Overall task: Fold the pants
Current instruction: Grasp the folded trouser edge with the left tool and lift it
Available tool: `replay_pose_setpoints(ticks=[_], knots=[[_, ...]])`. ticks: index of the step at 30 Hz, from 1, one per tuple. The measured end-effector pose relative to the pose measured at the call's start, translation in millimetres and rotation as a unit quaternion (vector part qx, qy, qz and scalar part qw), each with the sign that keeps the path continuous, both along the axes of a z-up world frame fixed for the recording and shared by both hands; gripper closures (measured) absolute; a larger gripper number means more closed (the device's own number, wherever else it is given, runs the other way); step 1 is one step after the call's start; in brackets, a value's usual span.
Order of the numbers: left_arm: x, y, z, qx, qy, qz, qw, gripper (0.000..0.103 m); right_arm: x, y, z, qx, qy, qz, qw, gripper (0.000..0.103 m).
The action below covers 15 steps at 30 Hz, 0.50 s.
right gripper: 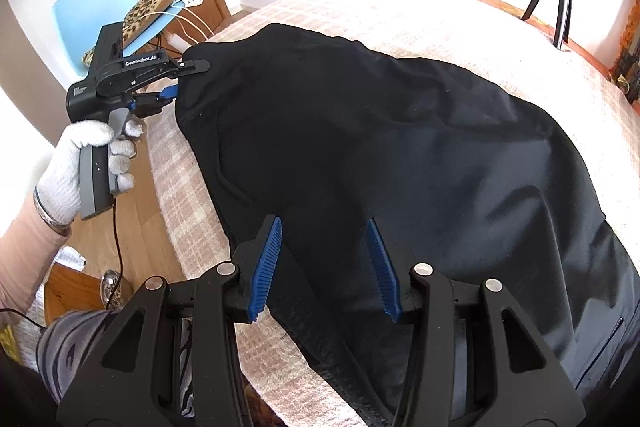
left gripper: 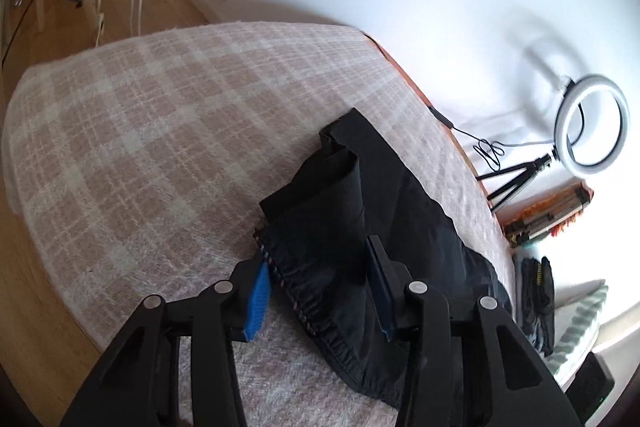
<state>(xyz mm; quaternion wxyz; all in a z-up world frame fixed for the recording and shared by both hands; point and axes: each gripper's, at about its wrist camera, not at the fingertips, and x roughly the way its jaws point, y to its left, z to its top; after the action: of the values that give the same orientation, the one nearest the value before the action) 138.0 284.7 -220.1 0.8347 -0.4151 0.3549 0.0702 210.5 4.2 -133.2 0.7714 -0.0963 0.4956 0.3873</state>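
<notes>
Black pants (left gripper: 360, 211) lie on a bed with a pink plaid blanket (left gripper: 160, 131), legs bunched toward the far side. My left gripper (left gripper: 320, 267) is open, its blue pads on either side of the elastic waistband's corner. In the right wrist view the pants (right gripper: 400, 147) spread wide over the blanket (right gripper: 440, 27). My right gripper (right gripper: 324, 259) is open just above the near edge of the fabric. The left gripper (right gripper: 188, 79) shows there at the pants' far left corner, held by a white-gloved hand (right gripper: 80, 163), with fabric between its jaws.
A ring light on a tripod (left gripper: 588, 123) stands beside the bed with its cable. A blue chair (right gripper: 92, 15) with a leopard cloth and a wooden door stand past the bed. Wooden floor (left gripper: 24, 307) runs along the bed's edge.
</notes>
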Motion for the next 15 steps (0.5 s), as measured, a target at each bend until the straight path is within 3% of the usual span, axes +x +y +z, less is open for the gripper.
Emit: replay_pose_setpoints(ticks=[2,6,7,8,9,15], knots=[[2,1,-1,-0.007,-0.015,-0.001,0.9999,0.062,6,3,3,0.004,0.006,0.000,1.000,0.056],[4,-13,7,0.027,-0.048,-0.040,0.9977,0.063,28,22,18,0.014,0.015,0.007,1.000,0.055],[4,-18,10,0.036,-0.055,-0.053,0.9964,0.063,36,29,23,0.022,0.023,0.011,0.999,0.053],[5,-22,12,0.044,-0.062,-0.065,0.9950,0.064,45,37,28,0.030,0.035,0.016,0.999,0.042],[6,-26,13,0.052,-0.064,-0.074,0.9939,0.071,56,48,33,0.041,0.044,0.017,0.998,0.038],[13,-35,11,0.068,-0.064,-0.103,0.9904,0.072,116,126,38,0.087,0.121,0.033,0.988,0.034]])
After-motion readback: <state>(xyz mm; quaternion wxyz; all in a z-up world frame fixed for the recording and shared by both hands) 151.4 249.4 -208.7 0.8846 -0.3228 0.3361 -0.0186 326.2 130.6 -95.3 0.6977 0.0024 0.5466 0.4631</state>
